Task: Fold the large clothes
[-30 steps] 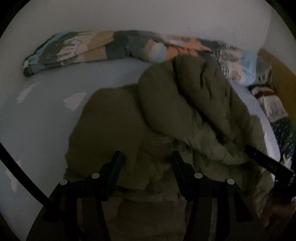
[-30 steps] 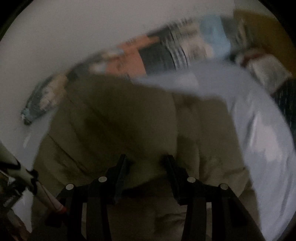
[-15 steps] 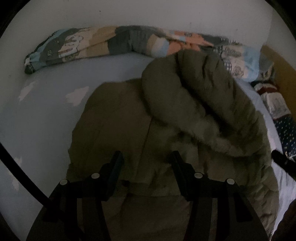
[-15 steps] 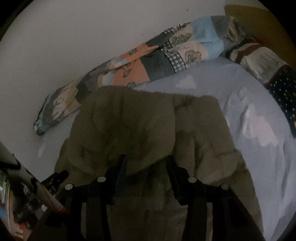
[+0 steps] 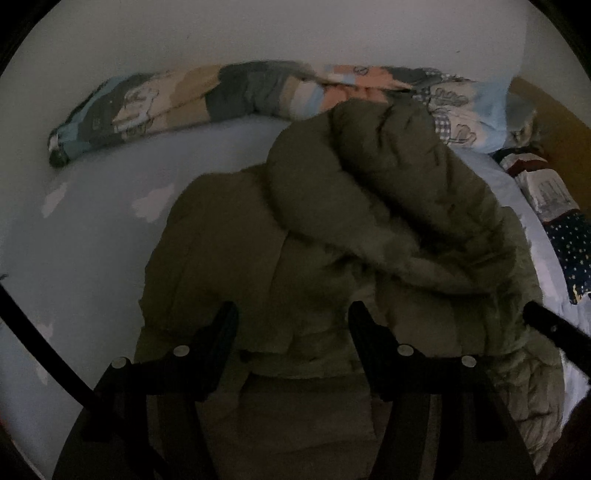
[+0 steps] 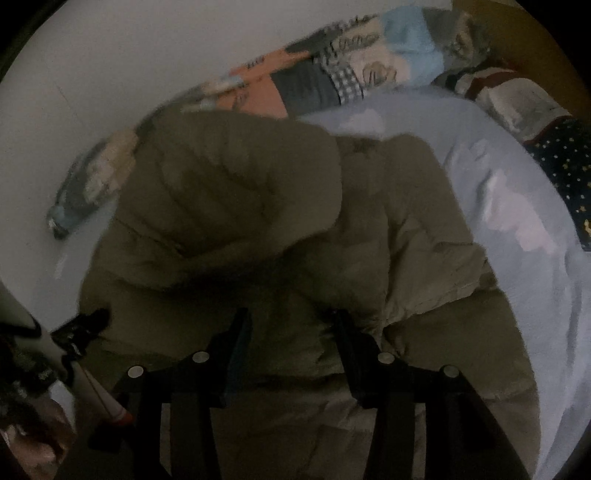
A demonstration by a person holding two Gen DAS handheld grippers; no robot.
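An olive-green puffy jacket (image 5: 332,236) lies bunched on a pale blue bed sheet (image 5: 85,236), its fur-trimmed hood folded over the body. It also fills the right wrist view (image 6: 229,206). My left gripper (image 5: 291,314) is open and empty, hovering over the jacket's near edge. My right gripper (image 6: 291,321) is open and empty over the jacket's near part. The right gripper's tip (image 5: 546,325) shows at the jacket's right side in the left wrist view; the left gripper (image 6: 81,328) shows at the left in the right wrist view.
A rolled patchwork quilt (image 5: 229,96) lies along the white wall at the back, also in the right wrist view (image 6: 314,81). Folded patterned fabrics (image 5: 554,206) sit at the right by a wooden headboard (image 6: 517,33). The sheet (image 6: 517,206) lies bare to the jacket's right.
The right gripper pulled back from the jacket's right side and now approaches it again. The hood settled lower over the body. The left gripper stayed over the near edge.
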